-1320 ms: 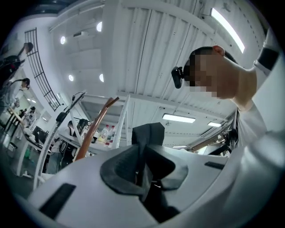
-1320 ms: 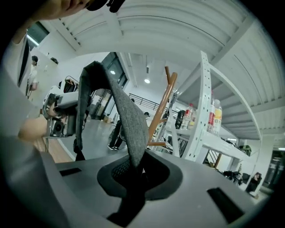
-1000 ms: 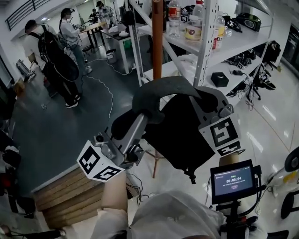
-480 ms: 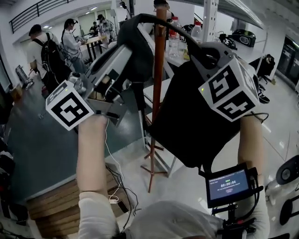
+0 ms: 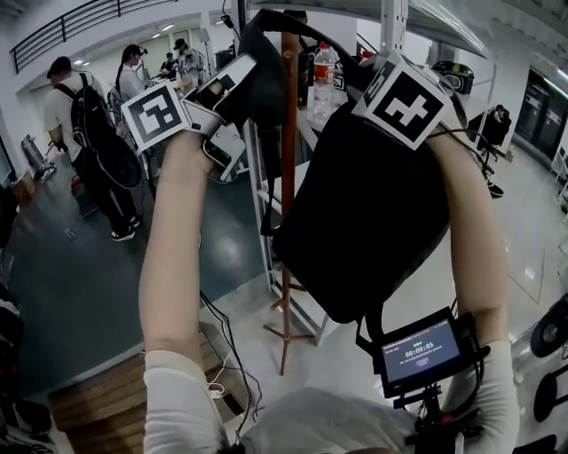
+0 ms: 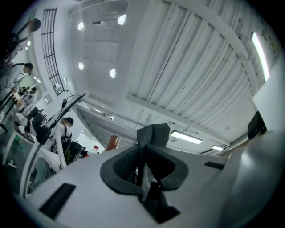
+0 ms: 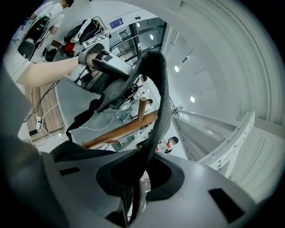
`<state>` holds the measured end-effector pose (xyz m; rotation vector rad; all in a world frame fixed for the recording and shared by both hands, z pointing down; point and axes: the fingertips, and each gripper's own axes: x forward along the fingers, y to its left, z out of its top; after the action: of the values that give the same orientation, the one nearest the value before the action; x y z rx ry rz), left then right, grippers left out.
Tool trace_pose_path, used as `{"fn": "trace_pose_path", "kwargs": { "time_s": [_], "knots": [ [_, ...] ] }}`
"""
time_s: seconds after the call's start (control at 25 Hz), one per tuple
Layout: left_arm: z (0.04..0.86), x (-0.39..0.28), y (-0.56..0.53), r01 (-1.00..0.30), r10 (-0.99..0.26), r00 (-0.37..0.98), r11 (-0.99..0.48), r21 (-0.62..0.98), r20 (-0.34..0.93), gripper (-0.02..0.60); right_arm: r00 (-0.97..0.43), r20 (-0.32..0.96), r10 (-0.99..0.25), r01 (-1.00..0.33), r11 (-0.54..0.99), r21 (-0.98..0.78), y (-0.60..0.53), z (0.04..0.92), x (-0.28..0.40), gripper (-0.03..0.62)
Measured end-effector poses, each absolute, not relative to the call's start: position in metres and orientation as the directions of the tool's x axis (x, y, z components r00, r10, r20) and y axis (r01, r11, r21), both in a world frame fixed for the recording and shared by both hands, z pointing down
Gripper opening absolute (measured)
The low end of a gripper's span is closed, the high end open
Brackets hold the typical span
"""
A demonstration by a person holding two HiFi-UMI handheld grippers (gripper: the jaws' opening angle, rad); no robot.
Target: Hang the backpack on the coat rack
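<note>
Black backpack (image 5: 373,222) is hanging high in the air, just R of the wooden coat rack (image 5: 288,133) pole, w/ the bag body dangling below both raised arms. Its grey strap (image 5: 306,31) is arching btwn the two grippers and crossing the pole near its top; touching or not, can't tell. On the L, the left gripper (image 5: 241,75) is pinching the strap, jaws closed tight on it, fabric folding up out of them. On the R, the right gripper (image 5: 359,75) is likewise clamping the strap, jaws nearly together, webbing running up from them toward the other gripper. Bkgd: a bottle (image 5: 324,75) is standing on a shelf (image 5: 395,27) behind the rack.
</note>
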<state>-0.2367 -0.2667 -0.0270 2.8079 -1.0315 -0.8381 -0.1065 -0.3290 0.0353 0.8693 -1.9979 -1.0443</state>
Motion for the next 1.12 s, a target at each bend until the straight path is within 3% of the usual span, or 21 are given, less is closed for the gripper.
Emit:
{"fn": "trace_pose_path", "kwargs": {
  "time_s": [0.32, 0.64, 0.92, 1.12],
  "knots": [
    [0.001, -0.261, -0.317, -0.517, -0.622, 0.663, -0.783, 0.346, -0.418, 0.057, -0.522, 0.373, -0.768, -0.190, 0.530, 0.827, -0.360, 0.061, -0.130, 0.051],
    [0.029, -0.240, -0.345, -0.481, -0.620, 0.699, -0.776, 0.407, -0.356, 0.057, -0.567, 0.432, -0.702, -0.197, 0.624, 0.756, -0.369, 0.092, -0.139, 0.051],
    [0.000, -0.259, -0.373, -0.512, -0.644, 0.653, -0.763, 0.393, -0.400, 0.057, -0.619, 0.345, -0.705, -0.309, 0.624, 0.718, -0.392, 0.070, -0.134, 0.049],
    [0.021, -0.256, -0.409, -0.473, -0.654, 0.684, -0.735, 0.487, -0.323, 0.057, -0.582, 0.451, -0.676, -0.254, 0.679, 0.689, -0.391, 0.087, -0.140, 0.051]
  ]
}}
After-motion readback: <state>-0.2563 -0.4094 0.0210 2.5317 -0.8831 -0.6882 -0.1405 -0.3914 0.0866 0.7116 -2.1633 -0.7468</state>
